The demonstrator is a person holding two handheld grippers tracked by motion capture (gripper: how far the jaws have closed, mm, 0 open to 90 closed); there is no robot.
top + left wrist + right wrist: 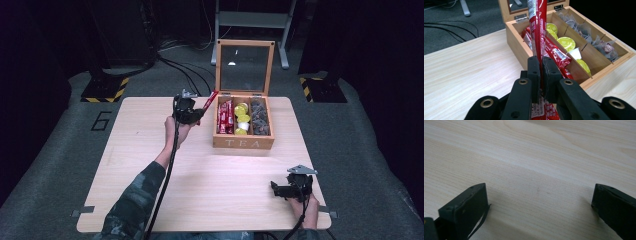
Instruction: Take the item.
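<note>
Left tool [541, 72], jaws closed on a long red sachet [537, 27], holds it just left of the open wooden tea box [243, 143] at the worktop's [150, 145] far side. Right tool [285, 190], jaws spread wide and empty, rests near the worktop's front right corner.

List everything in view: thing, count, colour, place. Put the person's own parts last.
table: one, light wood, centre of the high view.
tea box: one, wooden, glass lid open and upright, far side of the table, three compartments.
red stick packets: several, left compartment.
yellow-lidded capsules: several, middle compartment, with a small white cup among them.
tea bags: several, dark, right compartment.
held red stick packet: one, clamped in the left gripper, beside the box.
left gripper: black, shut on the packet.
right gripper: black, open, at the table's near right.
camouflage sleeve: left arm.
</note>
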